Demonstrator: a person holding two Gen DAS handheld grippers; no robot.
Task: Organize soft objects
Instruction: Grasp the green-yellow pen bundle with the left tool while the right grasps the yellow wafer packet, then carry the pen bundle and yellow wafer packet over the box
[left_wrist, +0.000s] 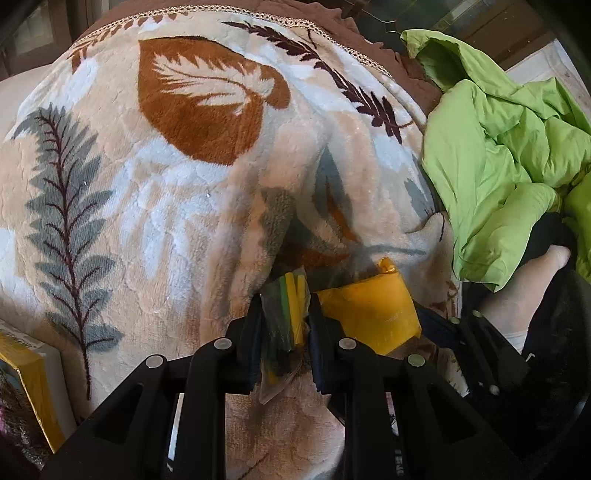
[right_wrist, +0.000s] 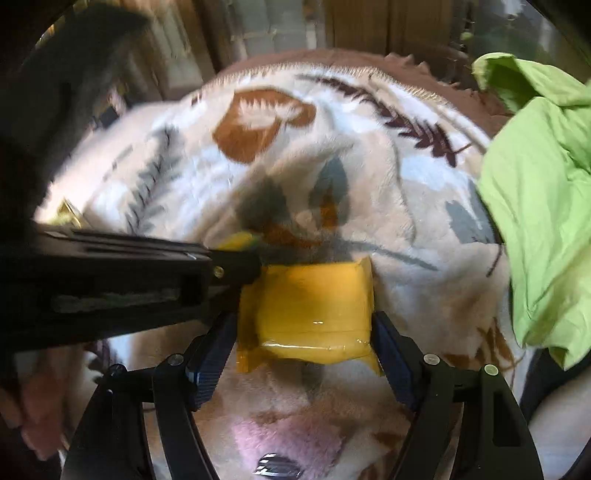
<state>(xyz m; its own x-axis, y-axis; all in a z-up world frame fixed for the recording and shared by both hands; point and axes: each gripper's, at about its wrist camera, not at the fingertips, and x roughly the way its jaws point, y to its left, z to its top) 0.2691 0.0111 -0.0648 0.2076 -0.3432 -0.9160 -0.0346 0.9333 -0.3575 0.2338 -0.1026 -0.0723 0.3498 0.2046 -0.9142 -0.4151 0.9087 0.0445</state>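
Observation:
A yellow plastic-wrapped packet (right_wrist: 314, 314) lies on the leaf-patterned fleece blanket (left_wrist: 147, 184), and my right gripper (right_wrist: 306, 328) is shut on it, one finger at each side. In the left wrist view the same yellow packet (left_wrist: 373, 314) shows just right of my left gripper (left_wrist: 286, 325), which is shut on a small clear bag of green and yellow pieces (left_wrist: 288, 314). The left gripper's body (right_wrist: 129, 280) crosses the right wrist view from the left, its tip next to the yellow packet.
A crumpled lime-green cloth (left_wrist: 509, 147) lies at the right of the blanket (right_wrist: 369, 184). A yellow-edged box (left_wrist: 33, 384) sits at the lower left. A person's arm (left_wrist: 517, 291) shows at the right edge. Dark furniture stands beyond the blanket.

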